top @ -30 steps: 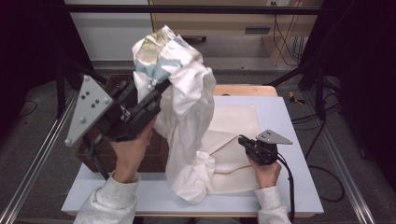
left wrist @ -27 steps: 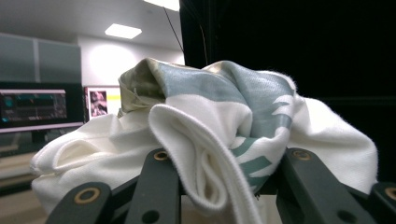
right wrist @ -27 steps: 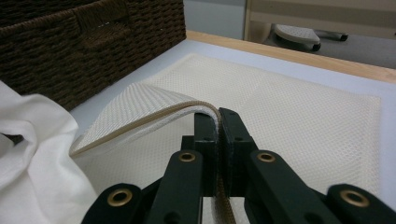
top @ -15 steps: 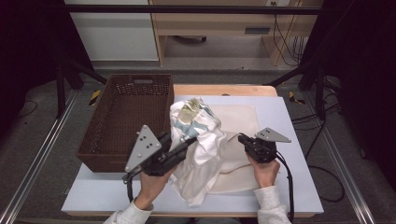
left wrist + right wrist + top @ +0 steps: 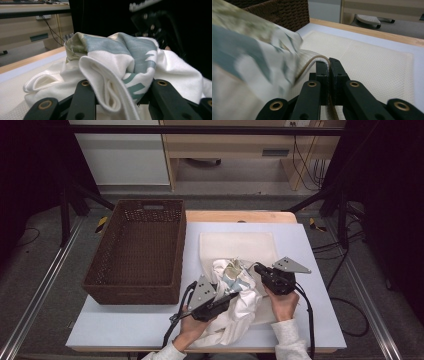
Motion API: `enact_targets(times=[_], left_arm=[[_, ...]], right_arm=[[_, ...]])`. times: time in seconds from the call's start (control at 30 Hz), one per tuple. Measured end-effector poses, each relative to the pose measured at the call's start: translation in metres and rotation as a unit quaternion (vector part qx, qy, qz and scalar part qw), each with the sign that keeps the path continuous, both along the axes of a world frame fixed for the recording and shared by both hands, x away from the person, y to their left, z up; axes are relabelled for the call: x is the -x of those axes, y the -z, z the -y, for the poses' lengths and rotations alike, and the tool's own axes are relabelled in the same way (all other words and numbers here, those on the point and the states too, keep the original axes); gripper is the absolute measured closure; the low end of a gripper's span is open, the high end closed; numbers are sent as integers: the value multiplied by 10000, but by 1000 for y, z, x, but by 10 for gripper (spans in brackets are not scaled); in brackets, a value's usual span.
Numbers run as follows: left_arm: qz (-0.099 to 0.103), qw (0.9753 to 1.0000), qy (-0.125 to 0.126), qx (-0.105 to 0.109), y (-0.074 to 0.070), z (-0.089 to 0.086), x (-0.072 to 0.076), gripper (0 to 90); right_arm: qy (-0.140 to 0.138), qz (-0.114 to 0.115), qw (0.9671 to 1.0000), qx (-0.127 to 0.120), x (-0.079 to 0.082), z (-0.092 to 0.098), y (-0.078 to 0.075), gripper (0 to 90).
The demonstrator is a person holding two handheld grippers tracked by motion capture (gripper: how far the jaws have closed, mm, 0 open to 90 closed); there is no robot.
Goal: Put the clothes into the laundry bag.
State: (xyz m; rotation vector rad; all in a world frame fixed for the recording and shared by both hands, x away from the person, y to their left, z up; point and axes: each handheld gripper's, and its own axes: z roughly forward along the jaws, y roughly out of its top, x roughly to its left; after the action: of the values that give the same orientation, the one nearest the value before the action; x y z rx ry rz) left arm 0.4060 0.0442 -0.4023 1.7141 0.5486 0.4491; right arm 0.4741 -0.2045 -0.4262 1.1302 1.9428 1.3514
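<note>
A white cloth (image 5: 235, 312) with a grey-green print lies bunched on the cream mesh mat (image 5: 240, 245) at the table's front centre. My left gripper (image 5: 234, 295) sits low at the heap's left side, shut on a thick bunch of that cloth (image 5: 112, 65), which bulges up between its jaws. To the heap's right, my right gripper (image 5: 258, 268) rests on the mat. In the right gripper view its jaws (image 5: 328, 65) are shut on a thin cream fabric edge (image 5: 317, 58) with a tan hem. The printed cloth (image 5: 242, 55) hangs blurred close on that view's left.
A dark brown wicker basket (image 5: 140, 210) stands on the table's left half, with nothing seen inside. The table's pale blue top (image 5: 125, 325) lies bare in front of the basket. A wooden strip (image 5: 240, 216) runs along the far edge.
My left gripper has come down from high over the basket's corner to the table front, lowering the cloth into a heap on the mat. The right gripper has stayed put.
</note>
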Motion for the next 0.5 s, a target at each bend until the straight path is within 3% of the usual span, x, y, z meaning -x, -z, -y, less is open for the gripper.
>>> enact_targets(times=[0.07,0.17,0.3,0.5], left_arm=[[14,9999,-20,-105,6,8,-4,668],[-158,9997,85,-172,14,18,-10,667],[-224,9990,178,-355,25,28,-9,668],[-359,9984,187,-399,40,34,-3,668]], right_arm=[[12,-49,10000,51,0,-3,2,868],[22,-80,9999,127,-1,-5,3,869],[93,-66,9998,139,-2,-3,5,869],[118,14,9999,117,-1,-3,5,870]])
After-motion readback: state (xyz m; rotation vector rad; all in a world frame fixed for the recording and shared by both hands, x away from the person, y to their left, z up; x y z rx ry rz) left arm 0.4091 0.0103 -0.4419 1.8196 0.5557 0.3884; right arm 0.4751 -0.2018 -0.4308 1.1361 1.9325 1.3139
